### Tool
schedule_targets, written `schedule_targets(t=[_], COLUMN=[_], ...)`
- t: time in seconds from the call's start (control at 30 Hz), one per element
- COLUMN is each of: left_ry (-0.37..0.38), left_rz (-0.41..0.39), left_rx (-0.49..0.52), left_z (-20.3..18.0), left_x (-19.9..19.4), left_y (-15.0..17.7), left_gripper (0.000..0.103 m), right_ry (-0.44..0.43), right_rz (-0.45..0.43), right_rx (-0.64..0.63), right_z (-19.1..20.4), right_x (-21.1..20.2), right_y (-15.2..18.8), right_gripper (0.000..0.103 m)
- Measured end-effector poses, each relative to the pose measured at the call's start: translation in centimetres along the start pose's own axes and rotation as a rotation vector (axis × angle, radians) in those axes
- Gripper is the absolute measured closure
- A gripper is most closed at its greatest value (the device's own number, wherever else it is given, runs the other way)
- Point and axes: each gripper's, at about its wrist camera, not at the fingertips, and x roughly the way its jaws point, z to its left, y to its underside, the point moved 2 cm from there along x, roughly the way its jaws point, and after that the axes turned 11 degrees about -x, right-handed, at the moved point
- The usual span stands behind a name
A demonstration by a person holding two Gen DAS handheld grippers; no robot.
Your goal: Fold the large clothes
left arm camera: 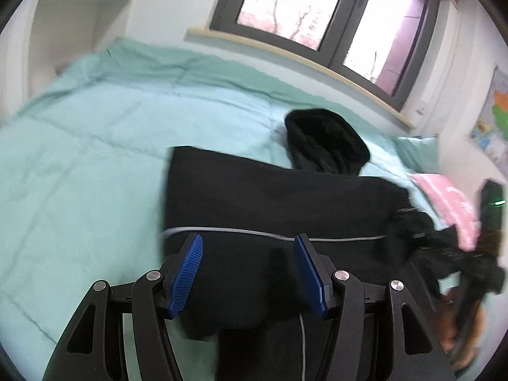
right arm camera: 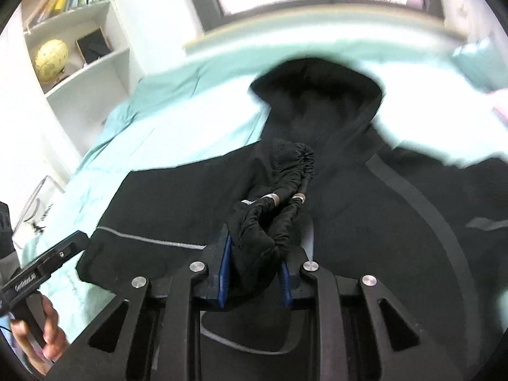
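Black hooded jacket (left arm camera: 273,197) spread flat on teal quilt (left arm camera: 95,146), hood (left arm camera: 327,143) toward window (left arm camera: 317,9), pink item (left arm camera: 451,206) just beside jacket on quilt. Right gripper (right arm camera: 254,273) clamped on bunched elastic cuff (right arm camera: 270,222) above jacket body. Left gripper (left arm camera: 249,273) above jacket hem, blue pads (left arm camera: 187,273) apart, nothing between.
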Motion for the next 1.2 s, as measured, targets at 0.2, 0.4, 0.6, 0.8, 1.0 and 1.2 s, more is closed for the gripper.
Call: schedule_targets(t=[0.2,0.4,0.6,0.8,1.0,1.2], left_ry=[-0.005,-0.009,-0.096,-0.102,-0.041,0.060], left_rz=[0.022,0.144,0.273,0.336,0.322,0.292], left_rx=[0.071,0.179,0.244,0.233,0.223,0.225], left_z=[-4.7,-8.9,-9.2,-8.8,-10.3,-14.4], left_x=[2.3,7.7,13.6,14.9,12.6,11.7], left_y=[-0.2,2.5,6.8,6.6,6.1,5.3], left_gripper=[0.042,0.042,0.042,0.042,0.042,0.042], right_ry=[0.156,0.212,0.181,0.124,0.059,0.079], right_rz=[-0.043,0.010,0.161,0.292,0.103,0.108], right_rx=[0.027,0.072,0.131,0.231,0.211,0.076], right_z=[-8.3,-15.5,-19.6,-22.2,-21.4,-15.3], right_x=[-4.7,-5.2,-1.2,1.6,-4.6,-2.5], right_y=[-1.0,0.8,6.2,11.6,8.1,4.1], right_gripper=[0.074,0.074,0.074,0.065,0.043,0.043])
